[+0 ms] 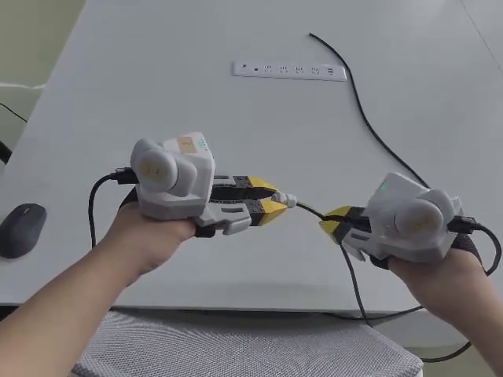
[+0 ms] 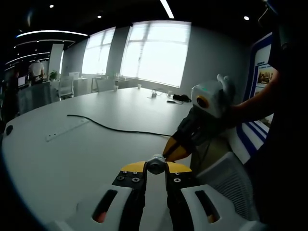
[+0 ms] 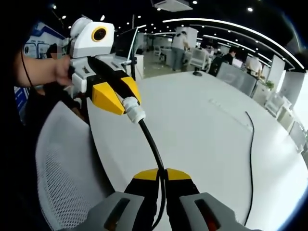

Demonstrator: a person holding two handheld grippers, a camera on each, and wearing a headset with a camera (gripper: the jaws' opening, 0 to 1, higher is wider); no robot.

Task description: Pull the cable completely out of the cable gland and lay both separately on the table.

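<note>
Head view: the cable gland [image 1: 285, 201] is held in the air over the near edge of the surface [image 1: 196, 102], clamped by the left gripper [image 1: 275, 204]. The cable [image 1: 309, 210] is pinched by the right gripper [image 1: 333, 224], near the cable gland.

Left gripper view: the cable gland [image 2: 156, 164] is seen end-on between clenched fingers [image 2: 132, 167].

Right gripper view: the cable [image 3: 153, 147] is stretched straight from the clenched fingers [image 3: 147, 174] up to the cable gland [image 3: 133, 109]. A pull apart along that axis is judged the next need.

My left hand-held gripper [image 2: 156, 169] has its jaws closed on the cable gland [image 2: 156, 163], pinched between their yellow tips. Just beyond it to the right, the right hand-held gripper [image 2: 171, 152] points its yellow tips toward the gland. A black cable [image 2: 110, 127] lies across the white desk [image 2: 57, 163], and a power strip [image 2: 67, 130] rests at far left.
</note>
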